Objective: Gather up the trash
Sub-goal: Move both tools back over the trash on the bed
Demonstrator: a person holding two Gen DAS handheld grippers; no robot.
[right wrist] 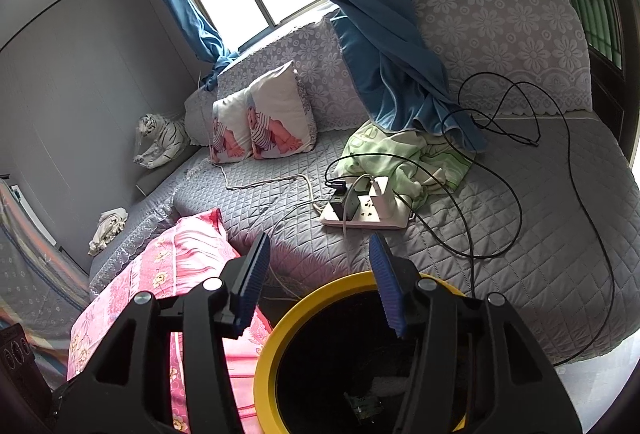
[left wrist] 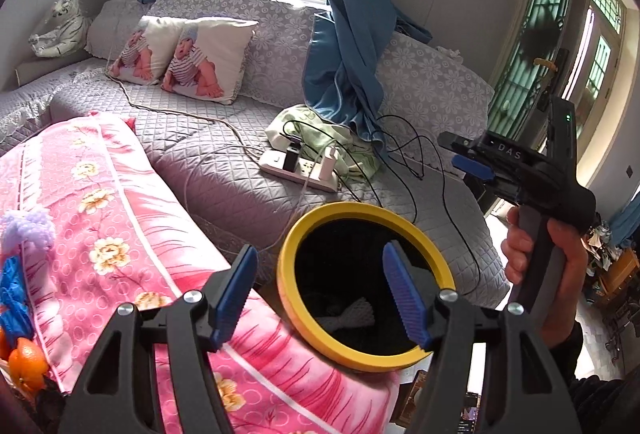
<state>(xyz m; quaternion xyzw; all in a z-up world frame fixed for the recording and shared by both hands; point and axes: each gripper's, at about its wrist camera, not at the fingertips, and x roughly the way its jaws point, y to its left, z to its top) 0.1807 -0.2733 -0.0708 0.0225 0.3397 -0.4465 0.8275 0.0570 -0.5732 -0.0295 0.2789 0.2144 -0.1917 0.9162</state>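
Observation:
A black bin with a yellow rim (left wrist: pixel 287 274) stands between the pink quilt and the grey sofa. A white crumpled piece of trash (left wrist: pixel 352 314) lies at its bottom. My left gripper (left wrist: pixel 320 250) hangs open over the bin's mouth, with nothing between its blue pads. A hand holds my right gripper (left wrist: pixel 460 154) at the right of the left wrist view. In the right wrist view that right gripper (right wrist: pixel 320 240) is open and empty above the bin's yellow rim (right wrist: pixel 266 366). A small greenish scrap (right wrist: pixel 362 404) shows deep inside.
A white power strip (left wrist: pixel 298 166) with chargers and black cables (right wrist: pixel 496 194) lies on the grey sofa (right wrist: pixel 540 254). A green cloth (right wrist: pixel 404 154) and a blue curtain (left wrist: pixel 352 46) sit behind it. The pink quilt (left wrist: pixel 100 202) fills the left, with oranges (left wrist: pixel 26 362) at its edge.

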